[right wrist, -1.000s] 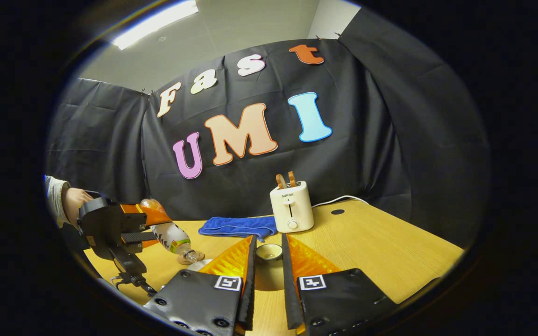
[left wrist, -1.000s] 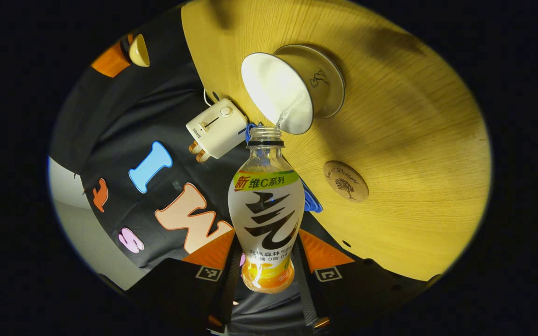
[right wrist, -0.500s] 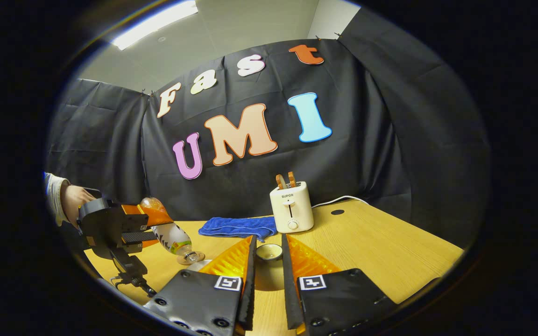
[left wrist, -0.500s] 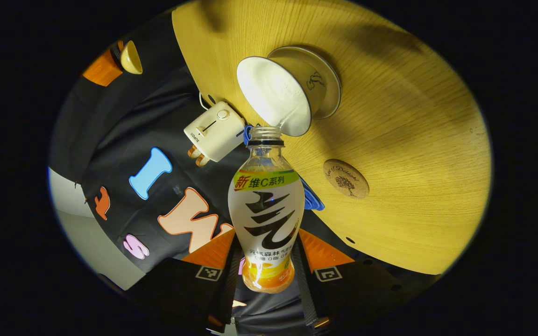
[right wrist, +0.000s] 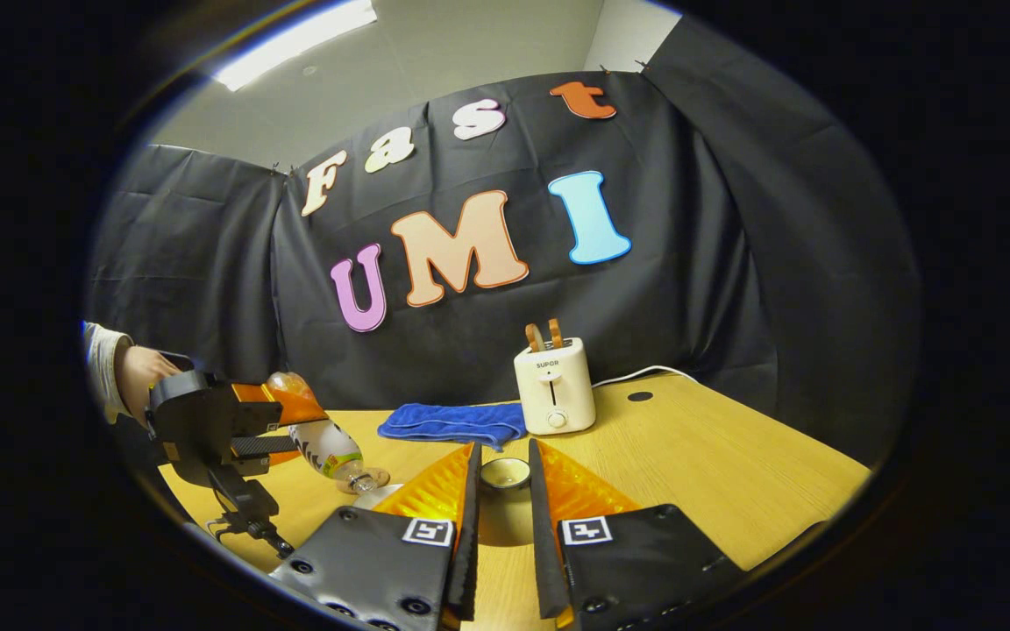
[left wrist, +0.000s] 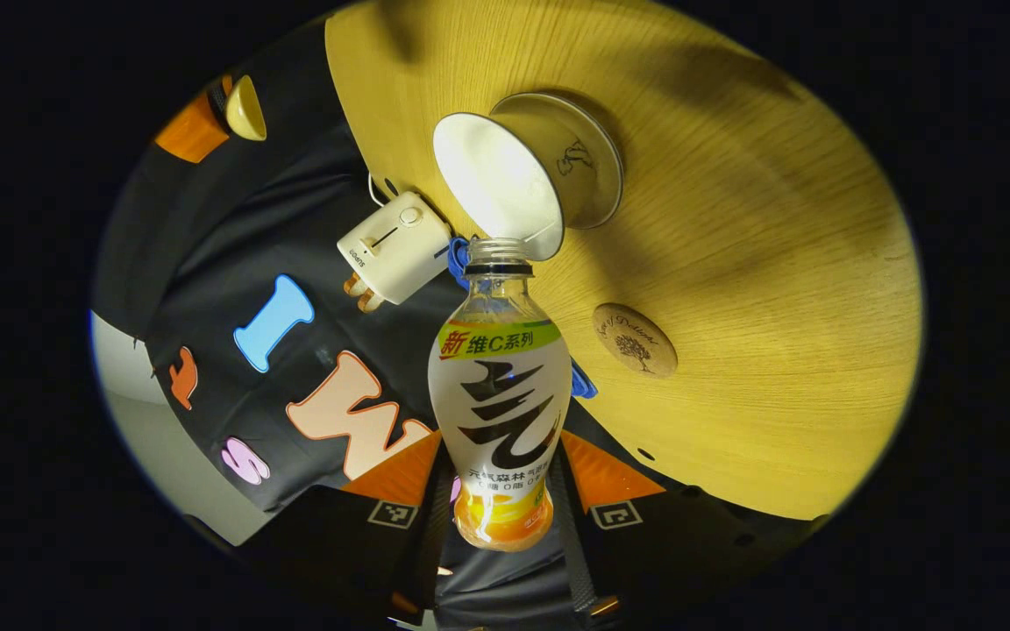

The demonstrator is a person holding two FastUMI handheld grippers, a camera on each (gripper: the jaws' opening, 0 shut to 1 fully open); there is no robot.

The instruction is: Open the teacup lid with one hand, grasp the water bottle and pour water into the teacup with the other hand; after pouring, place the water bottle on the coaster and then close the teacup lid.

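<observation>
My left gripper (left wrist: 501, 456) is shut on a plastic water bottle (left wrist: 500, 394), uncapped and tipped forward. Its mouth sits right at the near rim of the white teacup (left wrist: 496, 180), which stands open on its saucer (left wrist: 601, 166). A round wooden coaster (left wrist: 635, 340) lies bare on the table beside the cup. My right gripper (right wrist: 503, 451) is shut on the small teacup lid (right wrist: 505, 473) and holds it above the table. The right gripper view also has the left gripper (right wrist: 295, 421) in a hand at the left, the tilted bottle (right wrist: 325, 447) and a bit of the cup (right wrist: 375, 495).
A white toaster (right wrist: 553, 394) with its cord and a folded blue towel (right wrist: 452, 422) sit at the back of the wooden table (right wrist: 715, 473). The table's right half is bare wood. The right gripper with the lid (left wrist: 246, 107) shows far off in the left gripper view.
The bottle stays tipped at the cup's rim; the left gripper shifted slightly, so cup and coaster slid a little left. The right gripper with the lid barely moved.
</observation>
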